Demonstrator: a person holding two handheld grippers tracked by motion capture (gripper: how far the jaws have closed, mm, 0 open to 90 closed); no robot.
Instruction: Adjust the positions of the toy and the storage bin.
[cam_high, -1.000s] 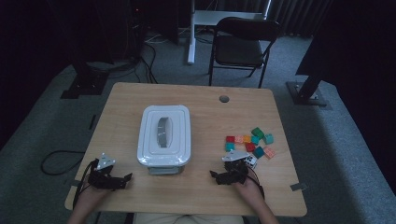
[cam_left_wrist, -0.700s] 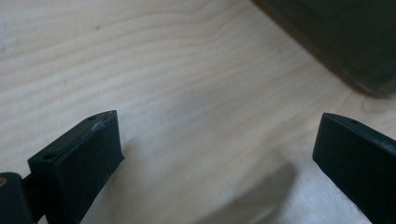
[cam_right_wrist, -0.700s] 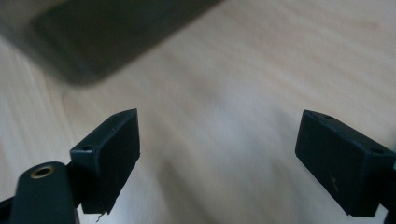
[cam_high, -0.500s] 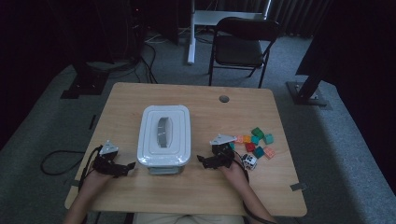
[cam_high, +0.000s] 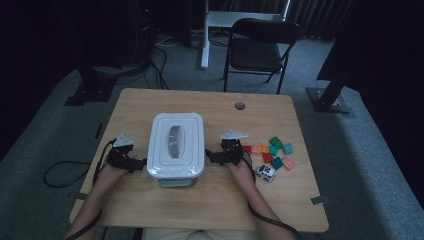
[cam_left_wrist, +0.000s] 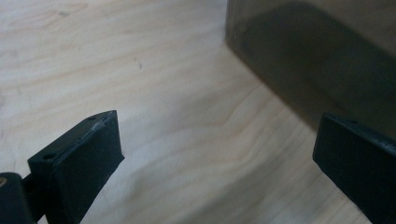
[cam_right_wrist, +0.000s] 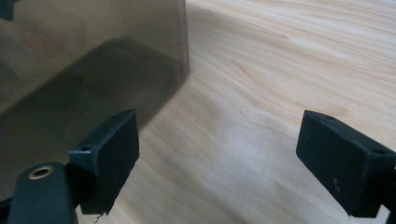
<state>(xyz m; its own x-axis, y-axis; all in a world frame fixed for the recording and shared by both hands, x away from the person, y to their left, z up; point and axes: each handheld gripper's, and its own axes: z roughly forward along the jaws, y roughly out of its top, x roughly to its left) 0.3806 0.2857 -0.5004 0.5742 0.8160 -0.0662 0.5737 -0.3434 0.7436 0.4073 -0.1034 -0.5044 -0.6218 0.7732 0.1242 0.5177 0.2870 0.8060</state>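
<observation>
- My left gripper (cam_high: 141, 163) sits at the left wall of the lidded box (cam_high: 176, 145), jaws spread wide with nothing between them; its own view shows the box's smoky wall (cam_left_wrist: 327, 56) just ahead on the right.
- The box stands mid-table (cam_high: 150, 105); from above, its white lid (cam_high: 176, 137) shows.
- My right gripper (cam_high: 211, 156) flanks the box's right wall (cam_right_wrist: 84, 70), jaws equally apart and empty.
- Coloured blocks (cam_high: 272, 150) and a toy car (cam_high: 265, 172) lie beyond my right hand (cam_high: 240, 167).
</observation>
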